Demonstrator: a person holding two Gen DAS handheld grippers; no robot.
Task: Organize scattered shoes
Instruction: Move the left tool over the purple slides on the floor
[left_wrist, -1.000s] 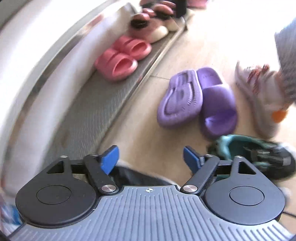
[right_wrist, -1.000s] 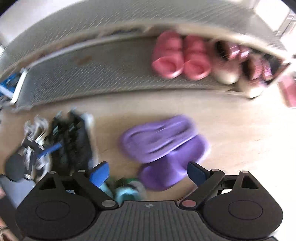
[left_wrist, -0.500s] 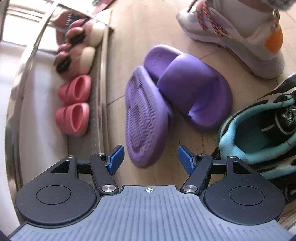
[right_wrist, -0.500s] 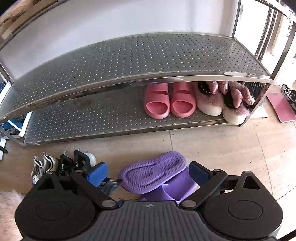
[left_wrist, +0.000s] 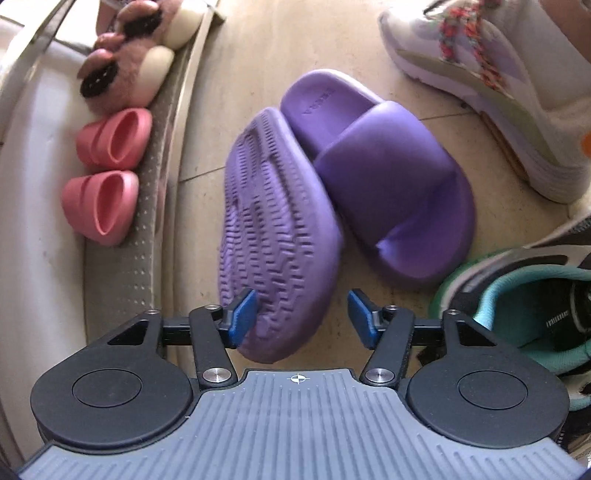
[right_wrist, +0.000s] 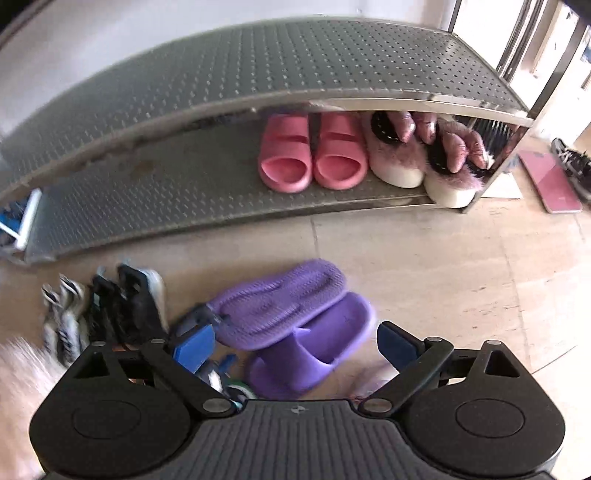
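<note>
- Closing in on the upturned purple slide (left_wrist: 273, 236), the left hand-held gripper (left_wrist: 301, 314) hangs low over its near end with jaws spread; one blue pad (left_wrist: 242, 314) overlaps the sole's edge, the other stands clear of it, so nothing is gripped.
- Step in hand, as I judge it: picking the purple pair off the floor (left_wrist: 266, 55) for the rack. The sole-up slide leans on its upright mate (left_wrist: 384, 184); both lie on the floor just in front of the rack's lower shelf (right_wrist: 147, 199).
- The right hand-held gripper (right_wrist: 295, 347) hovers higher with jaws wide apart and nothing between them, looking down on the same pair.
- Next move calls for centring the left jaws across the slide's edge before shutting. The foam is soft and the ribbed sole wide, so a grip on the rim seems likelier to hold than one across the full width. It also needs turning sole-down before it goes on the shelf.
- Count on the lower shelf: two pink slides (right_wrist: 312, 155) side by side, and two furry slippers (right_wrist: 421, 158) beside them at the right end.
- Count on the floor: two purple slides; one teal-lined sneaker (left_wrist: 524, 306); a blurred cluster of dark and striped sneakers (right_wrist: 103, 310), number unclear.
- One white sneaker (left_wrist: 491, 92) is on a person's foot.
- Upper shelf (right_wrist: 280, 62) shows no shoes.
</note>
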